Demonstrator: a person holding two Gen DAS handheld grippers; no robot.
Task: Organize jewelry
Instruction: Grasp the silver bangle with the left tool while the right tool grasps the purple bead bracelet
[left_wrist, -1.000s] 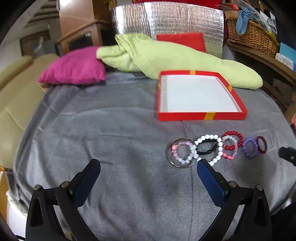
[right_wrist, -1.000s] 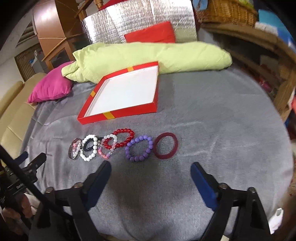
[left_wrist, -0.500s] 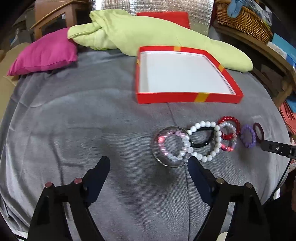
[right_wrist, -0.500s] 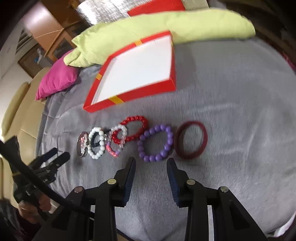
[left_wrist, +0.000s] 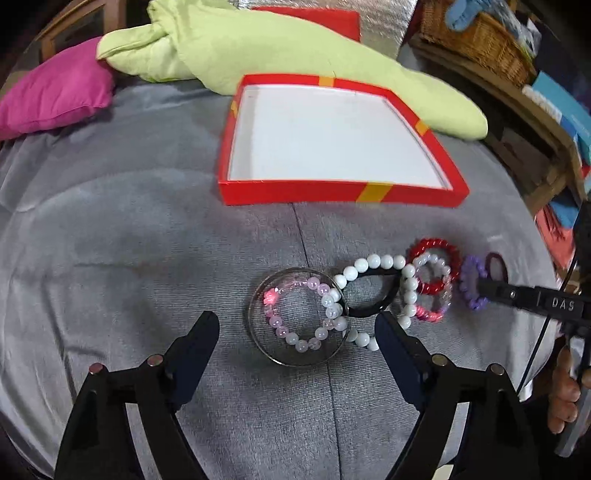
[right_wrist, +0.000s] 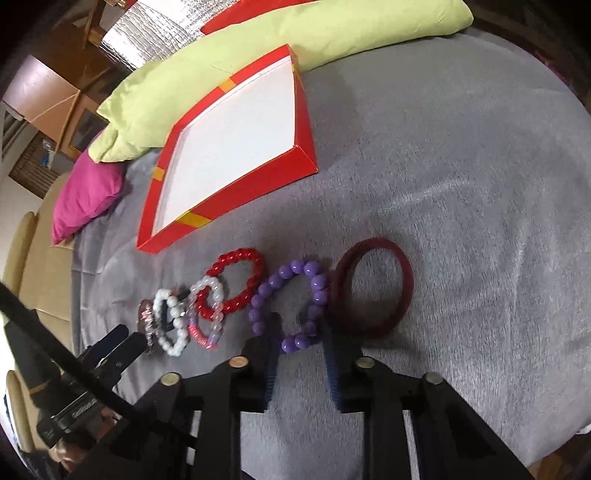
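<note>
A row of bracelets lies on the grey cloth in front of a red box (left_wrist: 332, 192) with a bare white floor. My left gripper (left_wrist: 295, 325) hangs open above a clear bangle (left_wrist: 258, 295) ringing a pale pink bead bracelet (left_wrist: 314, 284); a white bead bracelet (left_wrist: 373, 260) overlaps it. My right gripper (right_wrist: 301, 323) is closing, with the near beads of the purple bracelet (right_wrist: 317, 284) between its fingers and a gap still showing. The dark red bangle (right_wrist: 406, 280) lies just right of its right finger. A red bead bracelet (right_wrist: 236, 254) lies to the left.
A green pillow (left_wrist: 295, 48) and a pink cushion (left_wrist: 55, 96) lie behind the box. A wicker basket (left_wrist: 476, 33) sits on a wooden shelf at the back right. A person's hand (left_wrist: 561, 391) holds the right gripper at the cloth's right edge.
Both grippers came down and closer to the bracelets. The right jaws narrowed from wide apart to a small gap around the purple beads. The left jaws narrowed a little.
</note>
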